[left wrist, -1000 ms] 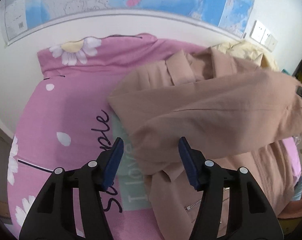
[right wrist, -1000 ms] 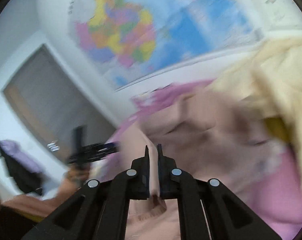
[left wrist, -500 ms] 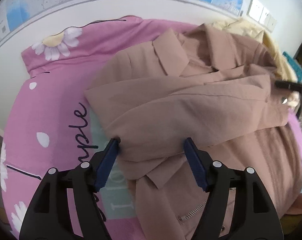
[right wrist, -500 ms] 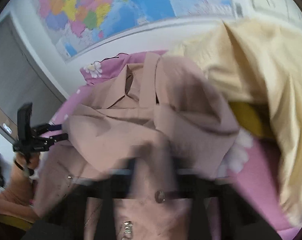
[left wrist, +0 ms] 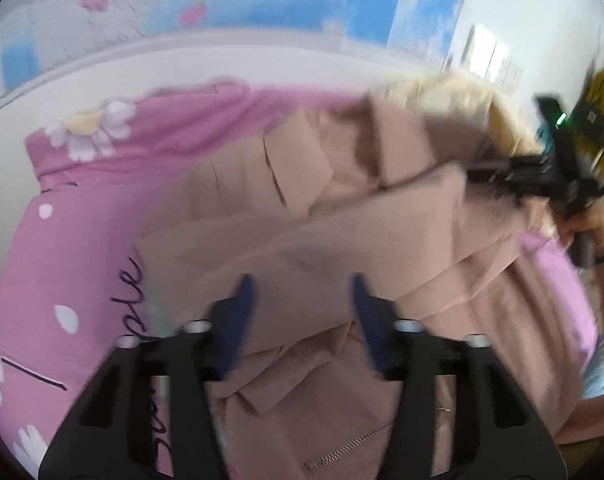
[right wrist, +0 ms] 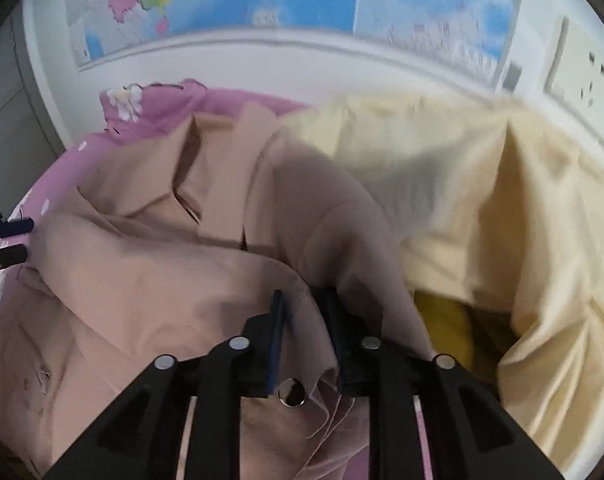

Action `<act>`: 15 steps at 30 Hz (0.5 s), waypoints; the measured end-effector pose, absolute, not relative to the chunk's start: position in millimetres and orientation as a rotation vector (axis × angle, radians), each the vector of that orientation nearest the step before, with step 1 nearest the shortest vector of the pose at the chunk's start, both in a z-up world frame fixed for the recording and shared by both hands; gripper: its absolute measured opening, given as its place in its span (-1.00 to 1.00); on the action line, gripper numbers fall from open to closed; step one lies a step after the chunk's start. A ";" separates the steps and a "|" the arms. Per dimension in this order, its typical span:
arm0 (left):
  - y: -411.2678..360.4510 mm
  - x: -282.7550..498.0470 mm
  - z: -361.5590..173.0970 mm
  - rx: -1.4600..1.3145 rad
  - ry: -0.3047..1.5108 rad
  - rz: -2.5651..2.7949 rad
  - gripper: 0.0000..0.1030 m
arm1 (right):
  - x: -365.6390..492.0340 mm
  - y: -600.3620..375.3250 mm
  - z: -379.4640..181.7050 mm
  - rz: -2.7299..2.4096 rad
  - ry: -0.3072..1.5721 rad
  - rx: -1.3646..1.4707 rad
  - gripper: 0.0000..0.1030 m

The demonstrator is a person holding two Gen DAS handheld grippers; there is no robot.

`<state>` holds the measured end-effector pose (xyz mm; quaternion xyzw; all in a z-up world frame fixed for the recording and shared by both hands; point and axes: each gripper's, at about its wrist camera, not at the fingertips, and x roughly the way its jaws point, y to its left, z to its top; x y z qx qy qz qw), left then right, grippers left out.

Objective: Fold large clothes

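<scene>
Brightness: both views are bright, with soft and even light; its source cannot be seen.
Shadows: soft ones lie in the folds of the beige jacket [right wrist: 149, 280], darker where the cloth meets the right gripper [right wrist: 304, 312].
Glare: small shine on the metal screws of the grippers; the white wall [right wrist: 302, 60] is pale but not burnt out.
Blur: the left wrist view is strongly smeared; the map [left wrist: 261, 4] and left gripper [left wrist: 299, 312] lose their edges. The right view is sharper, only the cream cloth [right wrist: 482, 200] is soft.
Distortion: fisheye bending, with dark corners in both views.
</scene>
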<state>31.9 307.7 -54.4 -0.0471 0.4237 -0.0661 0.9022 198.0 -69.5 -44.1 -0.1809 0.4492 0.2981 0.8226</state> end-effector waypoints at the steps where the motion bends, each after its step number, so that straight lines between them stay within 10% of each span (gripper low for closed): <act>1: 305.1 39.7 -66.1 -0.108 0.921 -0.156 -0.39 | 197.3 -73.4 -45.7 0.631 0.955 -0.368 -0.49; 4: 296.6 48.0 -87.5 -0.084 0.989 -0.191 -0.39 | 190.5 -85.3 -37.7 0.637 0.942 -0.297 0.30; 8: 291.1 38.8 -86.4 -0.027 0.988 -0.209 -0.27 | 172.9 -95.5 -33.7 0.693 0.940 -0.279 0.41; 10: 288.8 34.4 -81.5 -0.003 0.981 -0.223 -0.15 | 167.5 -94.3 -41.2 0.702 0.958 -0.300 0.12; 12: 286.5 32.3 -77.9 0.003 0.975 -0.245 -0.02 | 168.0 -96.3 -50.5 0.663 0.974 -0.340 -0.82; 15: 284.4 31.0 -72.1 0.000 0.966 -0.249 0.00 | 174.8 -108.1 -48.2 0.656 0.972 -0.248 -0.74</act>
